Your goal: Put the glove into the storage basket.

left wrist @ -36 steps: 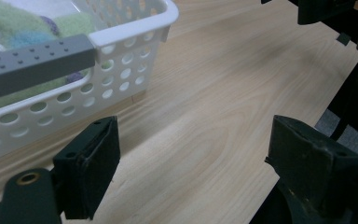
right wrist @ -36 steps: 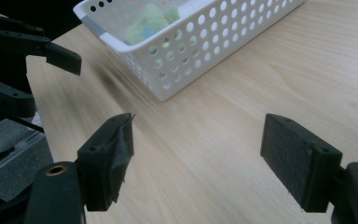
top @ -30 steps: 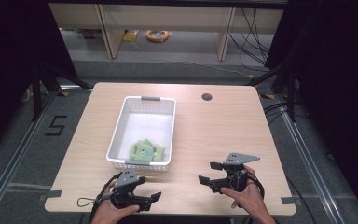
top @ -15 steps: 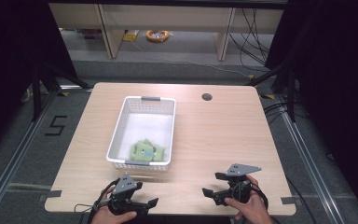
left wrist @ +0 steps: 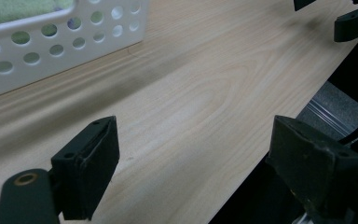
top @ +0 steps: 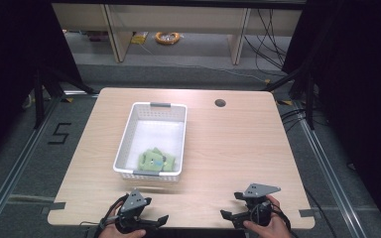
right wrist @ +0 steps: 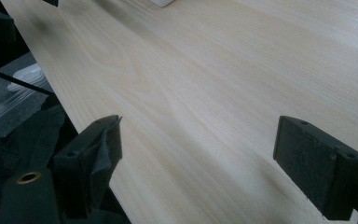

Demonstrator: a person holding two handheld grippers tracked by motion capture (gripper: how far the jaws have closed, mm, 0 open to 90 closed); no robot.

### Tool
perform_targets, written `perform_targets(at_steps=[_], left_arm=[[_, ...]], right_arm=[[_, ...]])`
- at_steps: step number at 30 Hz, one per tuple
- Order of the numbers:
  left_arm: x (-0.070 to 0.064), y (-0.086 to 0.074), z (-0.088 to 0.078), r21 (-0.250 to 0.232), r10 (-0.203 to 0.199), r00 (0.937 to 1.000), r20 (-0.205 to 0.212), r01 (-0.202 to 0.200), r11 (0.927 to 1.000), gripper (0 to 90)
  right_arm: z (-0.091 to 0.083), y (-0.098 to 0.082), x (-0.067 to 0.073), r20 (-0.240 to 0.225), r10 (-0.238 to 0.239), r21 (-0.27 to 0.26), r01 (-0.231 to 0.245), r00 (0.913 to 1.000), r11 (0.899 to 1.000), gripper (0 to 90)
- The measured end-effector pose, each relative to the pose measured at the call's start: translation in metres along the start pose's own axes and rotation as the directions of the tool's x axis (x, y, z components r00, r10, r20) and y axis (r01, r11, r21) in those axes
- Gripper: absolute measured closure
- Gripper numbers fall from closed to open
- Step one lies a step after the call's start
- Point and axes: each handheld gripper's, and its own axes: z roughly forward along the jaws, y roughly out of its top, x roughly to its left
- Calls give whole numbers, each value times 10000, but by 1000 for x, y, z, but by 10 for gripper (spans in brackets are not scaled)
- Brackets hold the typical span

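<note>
A white perforated basket (top: pixel 151 114) stands on the wooden table (top: pixel 228 144), left of centre. Green soft items (top: pixel 156 159) lie in its near end. My left gripper (top: pixel 151 215) is at the table's front edge, just below the basket, open with nothing between its jaws. My right gripper (top: pixel 233 206) is at the front edge on the right, also open and empty. In the left gripper view the basket wall (left wrist: pixel 51 42) sits at upper left and the gripper (left wrist: pixel 193 172) hangs over bare wood. The right gripper (right wrist: pixel 198 168) in its own view spans bare tabletop.
A round cable hole (top: pixel 221 103) is at the table's far right. Shelving with a coiled orange cable (top: pixel 167 36) stands beyond the table. Floor rails run along both sides. In the left gripper view the other gripper's black jaws (left wrist: pixel 349 25) show at the top right.
Both grippers have drawn back toward the person, from over the front of the table to its very edge. Basket and green items have not moved.
</note>
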Motion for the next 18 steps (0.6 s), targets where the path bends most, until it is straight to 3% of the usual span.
perform_targets(at_steps=[5, 6, 8, 9, 13, 14, 15, 17, 18], left_arm=[[1, 0, 0, 137, 251, 9997, -14, -251, 9996, 155], [0, -1, 2, -48, 67, 10000, -26, -67, 10000, 156], [-1, -1, 2, -38, 121, 9999, -50, -122, 9999, 156], [1, 0, 1, 174, 314, 9994, -145, -311, 9994, 156], [1, 0, 2, 13, 117, 9999, -114, -116, 9999, 156], [0, 0, 2, -34, -34, 9999, -134, 34, 10000, 156], [1, 0, 2, 4, 26, 9999, -162, -26, 10000, 156], [2, 0, 1, 10, 143, 9997, -182, -143, 9999, 156], [2, 0, 1, 32, 147, 9996, -236, -147, 9999, 156]], right_arm=[[1, -1, 0, 44, -40, 140, 39, 10000, 9999, 164], [1, -1, 0, 97, -84, 146, 83, 9999, 9999, 164], [1, -1, 0, 231, -83, 158, 80, 9997, 9998, 164], [1, 0, 0, 215, -109, 163, 106, 9997, 9998, 164], [2, 0, -2, -59, -313, 293, 315, 9995, 9991, 164], [3, 0, -1, -45, -172, 303, 173, 9998, 9994, 165], [2, 0, 0, 185, -221, 279, 216, 9996, 9994, 165], [3, 0, -1, 38, -197, 394, 195, 9998, 9990, 165], [2, 0, 0, 279, -223, 336, 214, 9994, 9992, 164]])
